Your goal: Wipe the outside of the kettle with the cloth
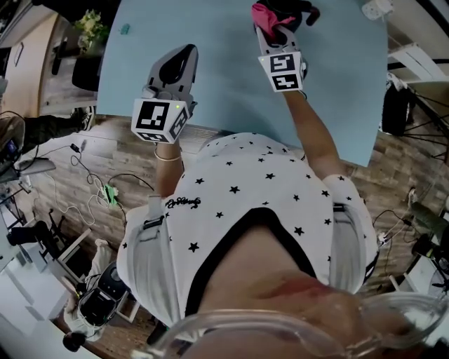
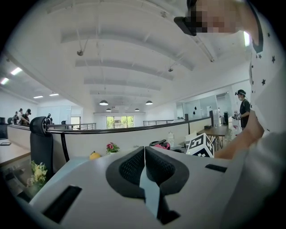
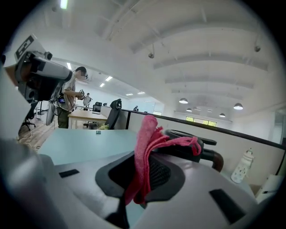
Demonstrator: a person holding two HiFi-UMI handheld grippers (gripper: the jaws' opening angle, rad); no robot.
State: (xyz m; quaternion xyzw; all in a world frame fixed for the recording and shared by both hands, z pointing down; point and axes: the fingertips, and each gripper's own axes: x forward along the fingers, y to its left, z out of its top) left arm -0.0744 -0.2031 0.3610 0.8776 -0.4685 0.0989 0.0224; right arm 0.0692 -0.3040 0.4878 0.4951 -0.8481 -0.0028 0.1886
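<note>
The left gripper [image 1: 182, 57], a grey handheld tool with black ribbed pads and a black-and-white marker cube at its base, hovers over the near left part of the light blue tabletop [image 1: 228, 91]. In the left gripper view its two jaws [image 2: 144, 153] are pressed together along a thin seam, with nothing between them. Beyond its tips, that view takes in a black office chair [image 2: 39, 136] at far left, a small yellow round object [image 2: 94, 155] and a little pot of red flowers [image 2: 110, 146] along a white partition.

Lower in the head view, the person's white star-print shirt [image 1: 245, 203] fills the middle, with both forearms reaching out to the tools.

The right gripper [image 1: 272, 34] is held further out over the table, towards its far edge. Its jaws [image 3: 142, 165] are clamped on a crumpled pink cloth [image 3: 146, 143], which rises out of the pads in a folded bunch. One strand of it trails rightward and lies across the top of the black kettle [image 3: 203, 154]. The kettle stands just beyond the right gripper's tips, at the table's far edge [image 1: 298, 10], with a dark curved handle that ends in a brownish piece. In the head view the cloth [image 1: 265, 15] touches the kettle's left side. A white bottle [image 3: 243, 166] stands well to the right of the kettle.
</note>
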